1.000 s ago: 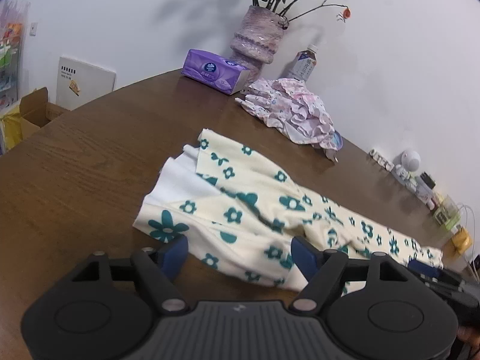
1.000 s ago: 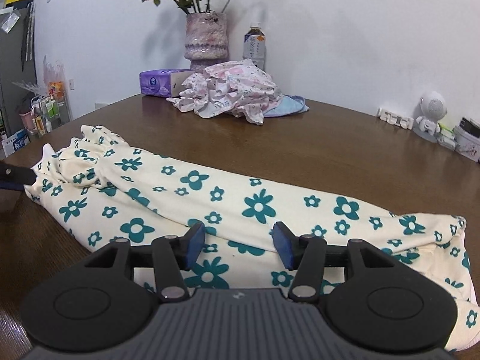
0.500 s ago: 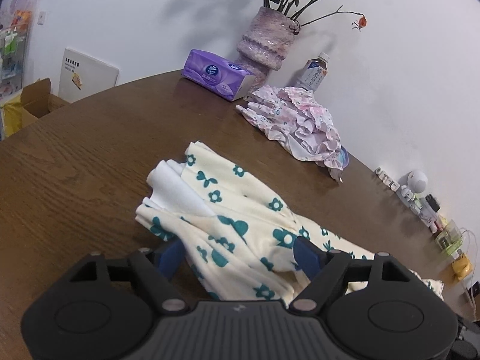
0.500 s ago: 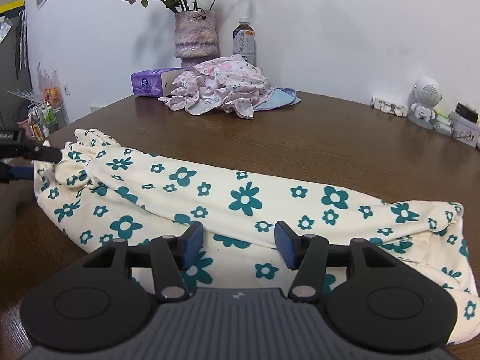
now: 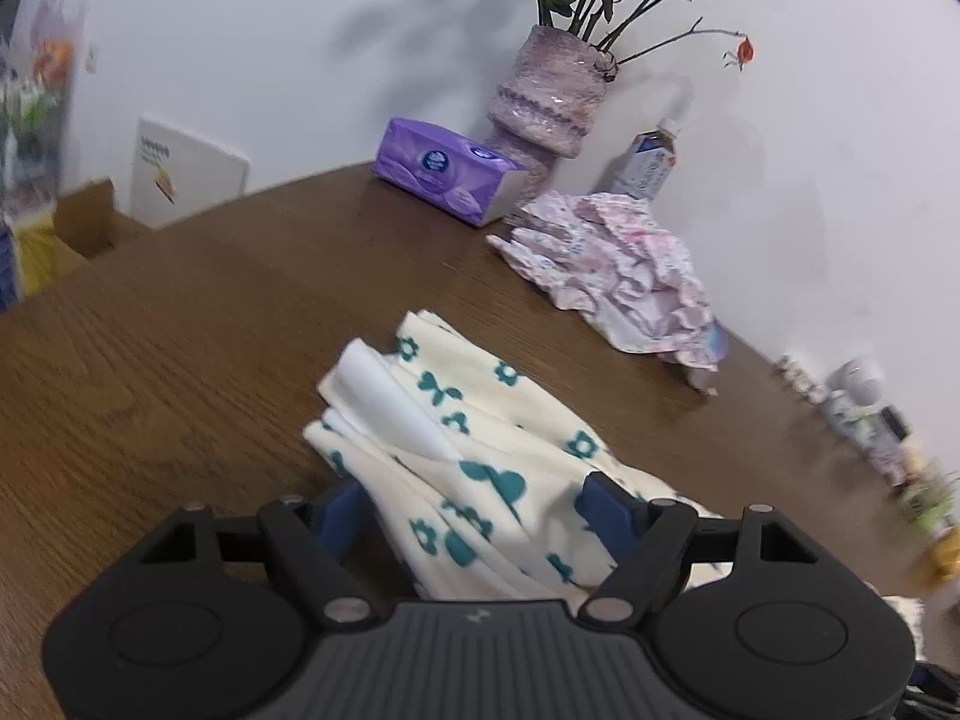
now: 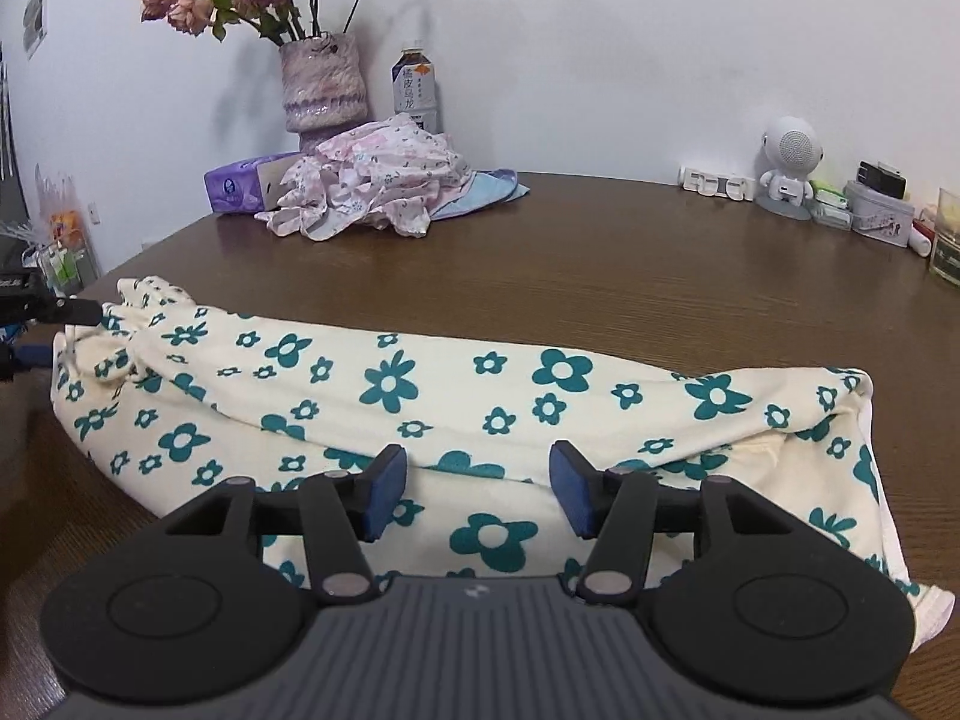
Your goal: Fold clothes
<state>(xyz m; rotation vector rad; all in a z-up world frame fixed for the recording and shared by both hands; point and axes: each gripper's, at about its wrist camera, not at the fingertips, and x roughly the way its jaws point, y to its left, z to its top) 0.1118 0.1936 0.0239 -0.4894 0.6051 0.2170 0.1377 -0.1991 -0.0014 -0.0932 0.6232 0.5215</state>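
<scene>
A cream garment with teal flowers [image 5: 480, 420] lies lengthwise on the brown table [image 6: 660, 276]. Its left end is bunched up, with a white inner fold showing. My left gripper [image 5: 474, 510] straddles that bunched end. Its jaws stand wide and are closing a little, with the cloth between them but not squeezed. In the right wrist view, the garment [image 6: 480, 384] stretches across the frame and the left gripper's fingers [image 6: 72, 307] sit at its left end. My right gripper [image 6: 477, 486] hovers open over the garment's near edge around the middle.
A crumpled pink floral garment [image 6: 372, 180] lies at the back of the table. Beside it are a purple tissue pack [image 5: 444, 171], a vase of roses [image 5: 552, 102] and a bottle [image 5: 648, 162]. A white speaker figure [image 6: 786, 168] and small boxes line the back right edge.
The garment's left end has been gathered from a flat spread into a tight bunch as the left gripper moved in on it. The right gripper shifted slightly along the near edge.
</scene>
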